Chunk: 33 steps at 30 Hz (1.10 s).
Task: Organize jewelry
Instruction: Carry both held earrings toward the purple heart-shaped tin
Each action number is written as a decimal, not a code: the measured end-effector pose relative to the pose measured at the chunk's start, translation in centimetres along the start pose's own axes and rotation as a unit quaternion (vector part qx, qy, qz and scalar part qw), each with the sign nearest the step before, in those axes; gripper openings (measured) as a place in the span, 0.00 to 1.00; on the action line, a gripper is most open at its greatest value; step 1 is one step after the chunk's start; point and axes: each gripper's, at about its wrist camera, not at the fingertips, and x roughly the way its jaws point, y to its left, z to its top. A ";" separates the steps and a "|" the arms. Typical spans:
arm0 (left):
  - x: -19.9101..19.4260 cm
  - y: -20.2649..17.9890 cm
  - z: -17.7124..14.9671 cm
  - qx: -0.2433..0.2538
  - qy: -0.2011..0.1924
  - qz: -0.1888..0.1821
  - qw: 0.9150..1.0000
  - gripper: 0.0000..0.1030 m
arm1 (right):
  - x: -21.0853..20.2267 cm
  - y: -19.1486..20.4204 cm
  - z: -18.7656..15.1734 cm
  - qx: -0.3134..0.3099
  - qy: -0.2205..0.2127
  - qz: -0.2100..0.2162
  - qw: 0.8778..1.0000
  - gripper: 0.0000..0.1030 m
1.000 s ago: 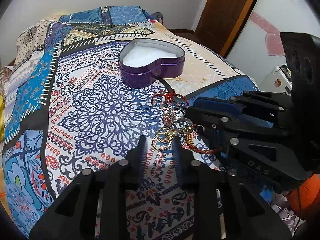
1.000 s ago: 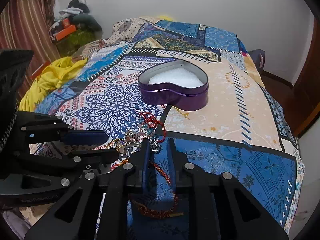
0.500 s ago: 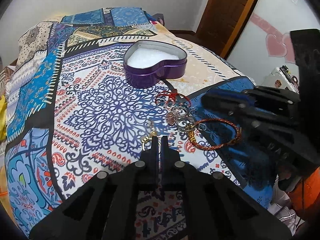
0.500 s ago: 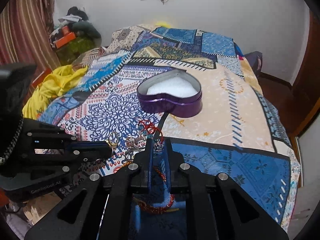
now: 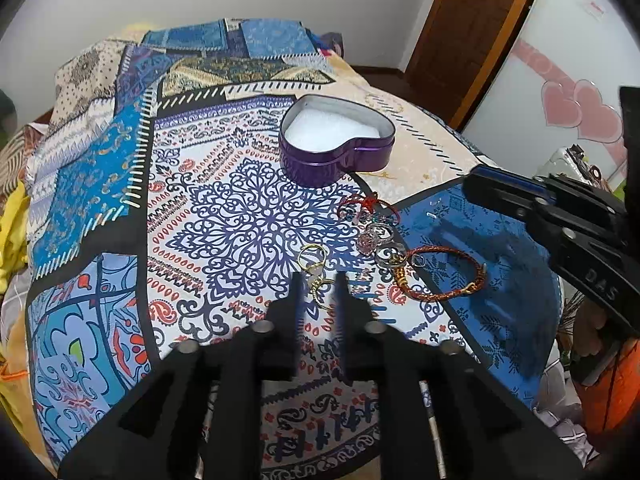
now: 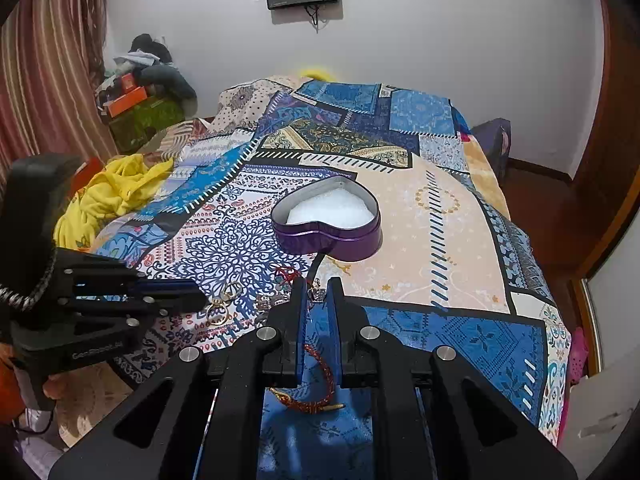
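While apart, gripper (image 5: 318, 284) over rings (image 5: 316, 268)

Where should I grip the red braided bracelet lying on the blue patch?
Take the red bracelet by its braided cord on the arc away from the gold clasp ends, coming straight down with one finger inside the loop and one outside. It lies flat on the bedspread, so there is no raised edge to pinch from the side.

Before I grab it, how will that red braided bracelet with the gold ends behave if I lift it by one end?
The red braided bracelet is probably springy rather than floppy: it holds an open curve on the bedspread. Its cord looks thin, so it is likely light. Lifted by one end, it may swing or twist.
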 end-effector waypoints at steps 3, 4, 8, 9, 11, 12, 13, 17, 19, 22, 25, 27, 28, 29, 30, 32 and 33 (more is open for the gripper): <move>0.6 0.0 0.3 -0.004 0.007 0.003 1.000 0.25 | -0.1 0.0 -0.1 0.001 -0.001 0.002 1.000 0.09; 1.0 0.0 0.5 -0.006 0.012 0.003 1.000 0.25 | -0.1 0.0 -0.1 0.002 -0.001 0.003 1.000 0.09; 2.2 0.0 0.9 -0.012 0.028 0.010 0.999 0.25 | -0.1 -0.2 -0.2 0.004 -0.002 0.003 1.000 0.09; 2.6 0.0 0.9 -0.014 0.031 0.014 0.999 0.25 | -0.2 -0.3 -0.2 0.005 -0.002 0.003 1.000 0.09; 2.9 0.2 1.0 -0.020 0.028 0.014 0.999 0.25 | -0.2 -0.5 -0.2 0.006 -0.004 0.004 1.000 0.09; 2.9 0.2 1.0 -0.022 0.028 0.015 0.999 0.25 | -0.3 -0.5 -0.2 0.007 -0.005 0.004 1.000 0.09; 3.0 0.2 1.0 -0.023 0.027 0.015 0.999 0.25 | -0.3 -0.6 -0.2 0.008 -0.005 0.003 1.000 0.09; 3.2 0.1 1.2 -0.016 0.027 0.021 0.999 0.18 | -0.1 -0.7 -0.3 0.009 -0.005 0.003 1.000 0.09; 3.2 0.2 1.2 -0.013 0.025 0.023 0.999 0.15 | -0.2 -0.7 -0.3 0.010 -0.005 0.004 1.000 0.09; 2.9 0.1 1.2 0.000 0.016 0.030 0.999 0.07 | -0.2 -0.8 -0.2 0.010 -0.007 0.005 1.000 0.09; 2.3 -0.2 1.0 0.015 0.002 0.043 0.999 0.07 | -0.3 -0.7 0.1 0.010 -0.011 0.004 1.000 0.09; 1.9 -0.4 1.0 0.020 -0.006 0.044 0.999 0.07 | -0.3 -0.7 0.3 0.010 -0.015 0.004 1.000 0.09; 1.6 -0.4 1.1 0.023 -0.011 0.046 0.999 0.07 | -0.3 -0.7 0.5 0.009 -0.016 0.004 1.000 0.09; 1.3 -0.4 1.2 0.023 -0.015 0.045 0.999 0.07 | -0.3 -0.6 0.7 0.008 -0.018 0.004 1.000 0.09; 1.0 -0.4 1.4 0.022 -0.020 0.043 0.999 0.07 | -0.4 -0.6 0.8 0.008 -0.020 0.003 1.000 0.09; 0.4 -0.3 1.9 0.020 -0.028 0.038 0.999 0.07 | -0.3 -0.5 1.2 0.007 -0.023 0.003 1.000 0.09; -0.1 -0.2 2.3 0.017 -0.035 0.035 0.999 0.07 | -0.3 -0.6 1.3 0.007 -0.025 0.003 1.000 0.09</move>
